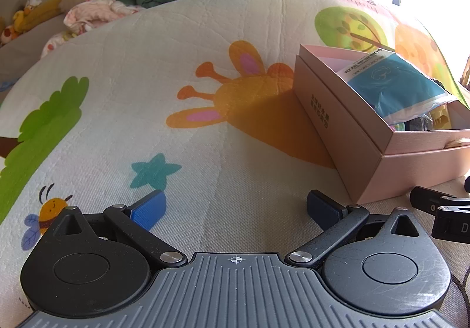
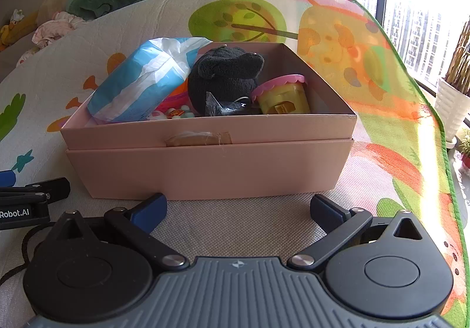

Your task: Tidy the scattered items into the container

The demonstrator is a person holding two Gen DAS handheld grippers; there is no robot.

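Seemingly near done: pink box (image 2: 205,163) sits on the play mat (image 1: 147,63) toward its far right corner, holding a blue packet (image 2: 138,84), black plush toy (image 2: 226,75), yellow tub (image 2: 282,95) and small bits underneath. No loose items visible on the mat in either view. Left gripper (image 1: 235,207) spread wide, nothing held, low over the mat just left of the box. Right gripper (image 2: 238,210) likewise wide and empty, facing the box's near wall. Risk: packet overhangs the left rim; nudging the box could tip it out.
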